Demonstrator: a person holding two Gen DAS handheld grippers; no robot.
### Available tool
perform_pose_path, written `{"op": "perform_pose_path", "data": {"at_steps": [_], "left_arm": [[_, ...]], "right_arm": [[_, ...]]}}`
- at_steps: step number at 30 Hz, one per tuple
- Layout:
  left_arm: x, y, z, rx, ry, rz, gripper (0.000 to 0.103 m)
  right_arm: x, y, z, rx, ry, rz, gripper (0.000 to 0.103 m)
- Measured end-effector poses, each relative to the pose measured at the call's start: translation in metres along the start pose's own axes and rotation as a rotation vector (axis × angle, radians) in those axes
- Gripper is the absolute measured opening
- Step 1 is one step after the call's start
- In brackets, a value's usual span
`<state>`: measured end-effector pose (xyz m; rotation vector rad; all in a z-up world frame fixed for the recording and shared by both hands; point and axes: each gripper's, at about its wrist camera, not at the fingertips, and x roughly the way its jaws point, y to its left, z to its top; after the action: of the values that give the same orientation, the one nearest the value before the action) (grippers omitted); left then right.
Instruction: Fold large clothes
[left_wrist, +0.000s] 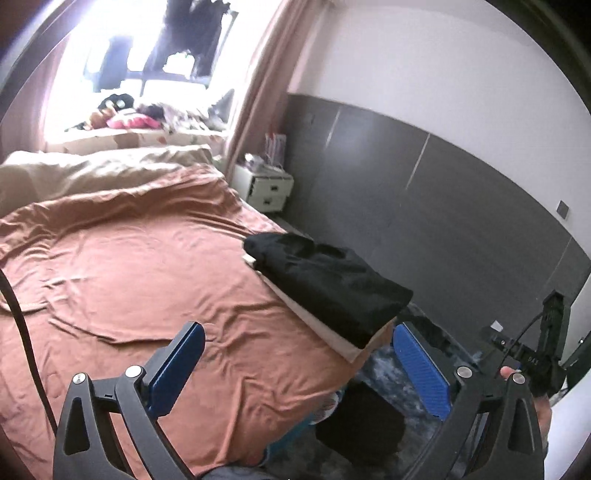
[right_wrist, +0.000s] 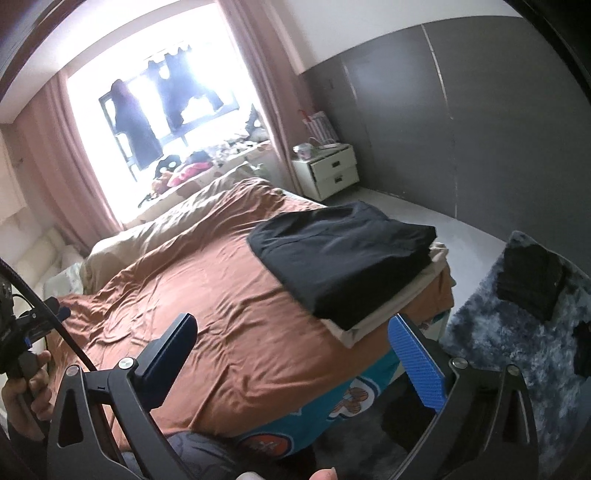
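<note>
A folded black garment (left_wrist: 328, 284) lies on top of a folded beige garment (left_wrist: 325, 328) at the right corner of the bed (left_wrist: 129, 266), which has a rust-brown cover. The stack also shows in the right wrist view, black (right_wrist: 340, 258) over beige (right_wrist: 391, 306). My left gripper (left_wrist: 295, 350) is open and empty, held above the bed's near edge, short of the stack. My right gripper (right_wrist: 291, 347) is open and empty, also above the near edge just below the stack. More dark clothes (right_wrist: 532, 280) lie on the blue-grey rug (right_wrist: 509, 332).
A white nightstand (right_wrist: 327, 170) stands by the grey wall panel beyond the bed. A beige quilt (left_wrist: 92, 170) is bunched at the far end. A window sill (left_wrist: 140, 129) with clutter and pink curtains lies behind. A dark item (left_wrist: 362, 421) sits on the floor by the bed corner.
</note>
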<state>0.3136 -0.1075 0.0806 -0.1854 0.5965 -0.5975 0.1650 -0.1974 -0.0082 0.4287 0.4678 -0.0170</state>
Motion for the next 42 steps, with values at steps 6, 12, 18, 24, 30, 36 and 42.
{"op": "perform_pose_path", "data": {"at_steps": [6, 12, 18, 24, 30, 36, 42], "left_arm": [[-0.058, 0.009, -0.034, 0.002, -0.075, 0.073, 0.103], [-0.114, 0.013, -0.079, -0.003, -0.139, 0.156, 0.103], [-0.168, 0.012, -0.131, -0.009, -0.180, 0.234, 0.103], [-0.206, 0.007, -0.175, -0.018, -0.210, 0.299, 0.103], [-0.234, 0.009, -0.223, -0.035, -0.230, 0.355, 0.103], [-0.253, 0.007, -0.255, -0.022, -0.268, 0.433, 0.103], [-0.262, -0.005, -0.269, 0.012, -0.290, 0.471, 0.103]], "right_arm": [[-0.014, 0.010, -0.018, -0.032, 0.000, 0.047, 0.103], [-0.032, 0.014, -0.042, -0.072, -0.015, 0.092, 0.103], [-0.045, 0.017, -0.074, -0.113, -0.024, 0.143, 0.103], [-0.054, 0.025, -0.104, -0.169, -0.022, 0.187, 0.103], [-0.056, 0.030, -0.138, -0.208, -0.015, 0.213, 0.103], [-0.056, 0.040, -0.159, -0.225, -0.017, 0.199, 0.103], [-0.059, 0.058, -0.177, -0.263, -0.021, 0.199, 0.103]]}}
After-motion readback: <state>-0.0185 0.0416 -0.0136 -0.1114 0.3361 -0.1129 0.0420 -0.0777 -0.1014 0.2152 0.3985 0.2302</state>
